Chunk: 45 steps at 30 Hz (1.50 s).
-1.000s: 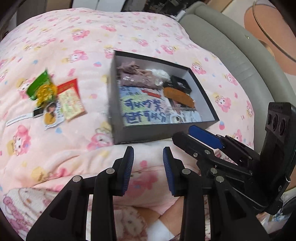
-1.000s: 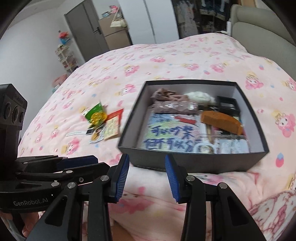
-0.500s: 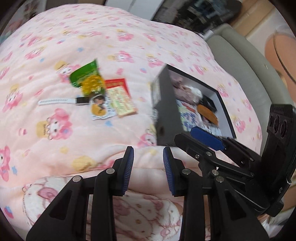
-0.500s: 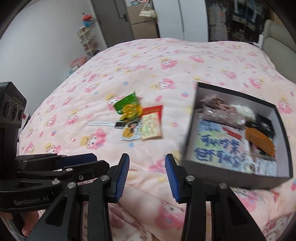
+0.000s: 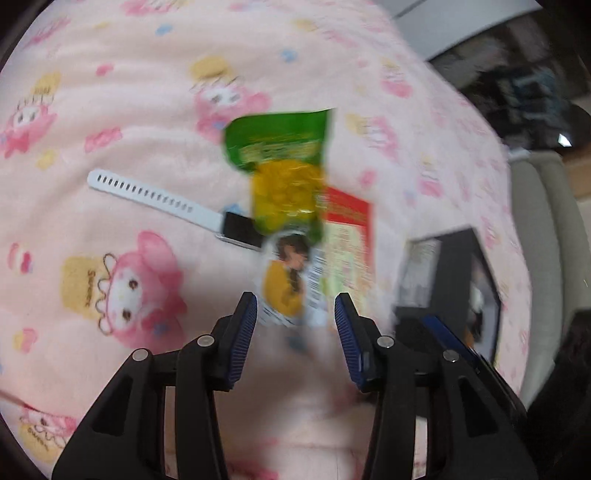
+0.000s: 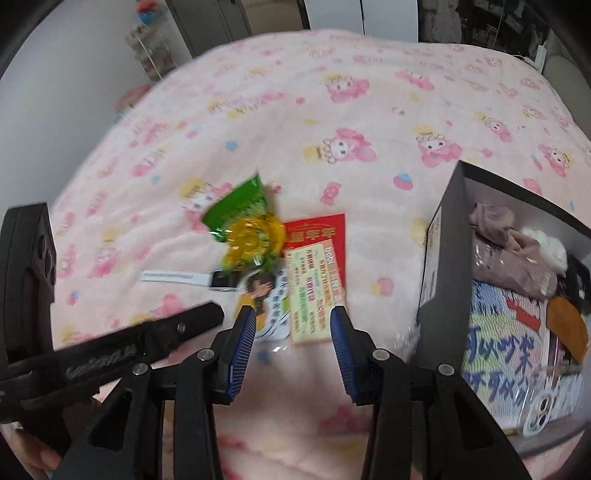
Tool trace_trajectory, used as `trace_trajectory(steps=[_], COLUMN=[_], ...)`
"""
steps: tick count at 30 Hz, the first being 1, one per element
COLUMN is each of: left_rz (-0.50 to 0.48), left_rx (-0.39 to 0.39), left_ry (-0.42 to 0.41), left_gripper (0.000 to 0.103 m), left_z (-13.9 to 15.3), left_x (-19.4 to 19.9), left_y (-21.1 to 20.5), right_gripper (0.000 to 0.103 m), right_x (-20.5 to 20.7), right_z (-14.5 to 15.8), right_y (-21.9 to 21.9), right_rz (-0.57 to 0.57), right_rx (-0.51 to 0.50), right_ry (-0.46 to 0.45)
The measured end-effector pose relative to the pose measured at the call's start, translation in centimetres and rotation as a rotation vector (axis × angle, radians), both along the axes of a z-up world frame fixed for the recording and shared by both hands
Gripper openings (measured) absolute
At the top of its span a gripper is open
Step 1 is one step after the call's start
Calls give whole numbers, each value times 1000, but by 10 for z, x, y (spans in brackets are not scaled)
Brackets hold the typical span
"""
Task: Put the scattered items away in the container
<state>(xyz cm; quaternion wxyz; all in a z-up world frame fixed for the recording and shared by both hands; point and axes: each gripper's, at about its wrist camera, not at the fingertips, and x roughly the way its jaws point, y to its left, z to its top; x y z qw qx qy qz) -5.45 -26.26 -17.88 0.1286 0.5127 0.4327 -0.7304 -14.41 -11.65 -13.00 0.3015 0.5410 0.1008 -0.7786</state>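
A cluster of loose items lies on the pink blanket: a green and yellow snack bag, a white-strapped watch, a figure sticker card and a red and cream packet. My left gripper hovers just before the sticker card, its jaws opening with nothing between them. My right gripper stands open near the sticker card and the packet, holding nothing. The black box, filled with several things, sits to the right.
A pink cartoon-print blanket covers the bed. A grey padded bed frame runs along the right. A wardrobe and a shelf stand at the far wall. The left gripper's body shows low on the left in the right wrist view.
Both grippers have swung left from the box toward the cluster and come lower and closer. The left gripper's jaws have widened. The box now sits at the right edge of both views.
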Motion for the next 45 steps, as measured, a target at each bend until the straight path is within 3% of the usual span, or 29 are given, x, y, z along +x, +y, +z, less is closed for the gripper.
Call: trace_trajectory(steps=[6, 11, 13, 15, 19, 22, 25, 28, 30, 31, 34, 37, 40, 45], left_rz=[5, -7, -31, -65, -145, -151, -178, -319, -366, -378, -359, -306, -247, -221], left_rx=[68, 107, 121, 155, 151, 110, 74, 55, 9, -17, -124, -178, -159, -118], left_ry=[-52, -110, -86, -46, 13, 59, 58, 9, -18, -28, -38, -12, 2, -118], left_gripper=[44, 45, 20, 8, 2, 0, 0, 16, 45, 48, 50, 50, 50, 48], left_z=[-31, -52, -49, -45, -27, -3, 12, 18, 20, 22, 34, 44, 37, -14], left_x=[-11, -24, -24, -23, -16, -3, 10, 12, 14, 14, 20, 25, 11, -38], left_y=[-3, 4, 7, 13, 33, 37, 38, 55, 64, 68, 70, 60, 37, 18], right_gripper=[38, 38, 38, 38, 38, 38, 38, 38, 38, 38, 38, 39, 38, 39], right_x=[-3, -1, 5, 10, 20, 28, 39, 53, 57, 58, 58, 58, 57, 52], right_z=[-37, -55, -56, -54, -52, -46, -41, -43, -47, -50, -54, -56, -57, -65], right_y=[-12, 3, 10, 16, 25, 31, 38, 48, 56, 63, 82, 88, 78, 60], right_rz=[-8, -79, -88, -95, -97, -88, -73, -52, -58, -79, -147, -147, -119, -85], right_rx=[73, 58, 48, 34, 15, -11, -25, -41, -37, -46, -56, -77, -86, -98], right_ry=[-27, -57, -59, -69, -76, -79, -91, -111, -126, -135, -130, -161, -162, -200])
